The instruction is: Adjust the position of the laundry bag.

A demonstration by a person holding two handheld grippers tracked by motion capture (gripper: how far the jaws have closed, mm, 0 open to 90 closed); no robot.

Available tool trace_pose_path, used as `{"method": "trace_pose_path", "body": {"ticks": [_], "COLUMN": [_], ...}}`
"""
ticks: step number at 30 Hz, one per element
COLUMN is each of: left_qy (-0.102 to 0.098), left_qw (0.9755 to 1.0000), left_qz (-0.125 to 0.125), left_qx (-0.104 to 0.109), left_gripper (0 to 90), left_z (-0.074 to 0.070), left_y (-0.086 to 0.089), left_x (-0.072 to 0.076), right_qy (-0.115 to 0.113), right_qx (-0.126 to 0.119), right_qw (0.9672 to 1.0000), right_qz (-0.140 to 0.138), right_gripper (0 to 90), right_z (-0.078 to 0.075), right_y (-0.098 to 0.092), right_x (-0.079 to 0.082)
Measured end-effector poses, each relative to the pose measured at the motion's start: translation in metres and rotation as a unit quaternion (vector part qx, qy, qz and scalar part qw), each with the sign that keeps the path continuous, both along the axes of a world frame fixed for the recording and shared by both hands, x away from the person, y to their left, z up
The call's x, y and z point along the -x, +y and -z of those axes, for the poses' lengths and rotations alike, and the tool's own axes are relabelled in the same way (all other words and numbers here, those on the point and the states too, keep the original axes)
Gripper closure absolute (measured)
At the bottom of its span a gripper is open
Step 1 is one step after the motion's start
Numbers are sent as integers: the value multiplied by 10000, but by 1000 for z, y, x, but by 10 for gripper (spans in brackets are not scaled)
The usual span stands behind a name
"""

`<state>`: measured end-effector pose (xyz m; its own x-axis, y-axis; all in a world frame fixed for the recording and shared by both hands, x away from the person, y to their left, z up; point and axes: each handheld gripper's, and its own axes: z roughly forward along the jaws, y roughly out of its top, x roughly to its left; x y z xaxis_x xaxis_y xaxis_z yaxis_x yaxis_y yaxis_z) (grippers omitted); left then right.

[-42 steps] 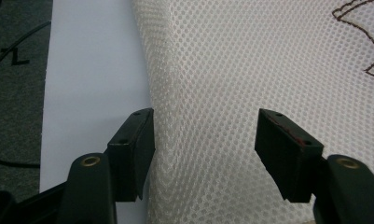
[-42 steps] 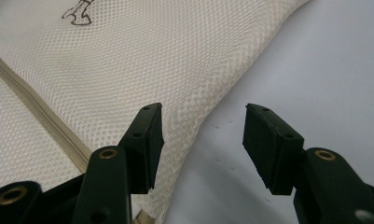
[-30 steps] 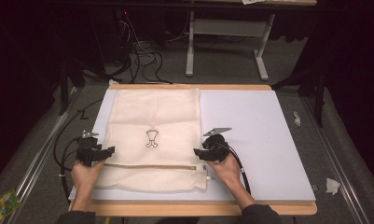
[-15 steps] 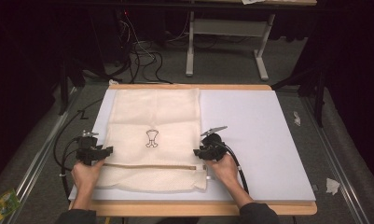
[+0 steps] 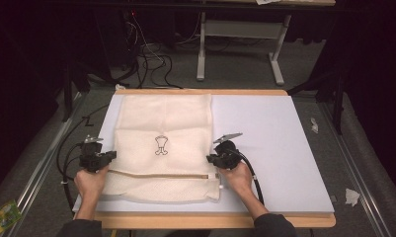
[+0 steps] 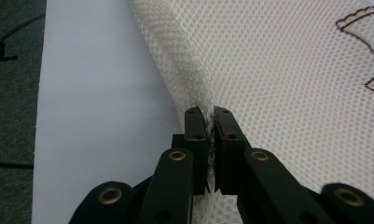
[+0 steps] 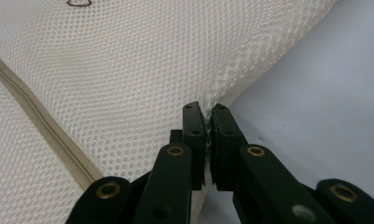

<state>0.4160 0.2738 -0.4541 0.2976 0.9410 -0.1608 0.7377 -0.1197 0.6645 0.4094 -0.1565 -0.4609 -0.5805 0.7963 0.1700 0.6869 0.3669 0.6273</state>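
High view: mesh bag point(image 5: 161, 148) lies flat on the white board point(image 5: 274, 148), spanning its 9 o'clock half. I have left gripper point(image 5: 106, 157) and right gripper point(image 5: 211, 159) clamped on opposite side edges above the zipper point(image 5: 156, 174); their jaws have just been closing on the mesh. Grasp complete; I judge the lift or fold remains.

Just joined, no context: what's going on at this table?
A person works a cream mesh laundry bag lying flat on a white board. The left gripper has just closed on the bag's left edge, the right gripper on its right edge; mesh is pinched between both pairs of jaws. The bag's zipper runs between the hands. Nothing is lifted yet.
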Motion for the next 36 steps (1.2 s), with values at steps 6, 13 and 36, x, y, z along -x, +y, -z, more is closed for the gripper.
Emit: {"method": "trace_pose_path", "body": {"ticks": [6,13,36], "left_qy": [-58,-150,-369], "left_qw": [9999,9997,9980], "left_qz": [33,52,209], "left_qx": [83,184,469], "left_gripper": [864,865,866], "left_z": [-5,-10,-24], "left_y": [-1,-1,-12], "left_x": [0,2,3], "right_qy": [-42,-103,-215], "right_qx": [-4,-2,-190], "right_qw": [10000,9999,9995], "right_qz": [48,30,147], "right_gripper": [878,878,877], "right_z": [-1,-4,-9], "right_y": [-3,-6,-28], "right_x": [0,1,2]}}
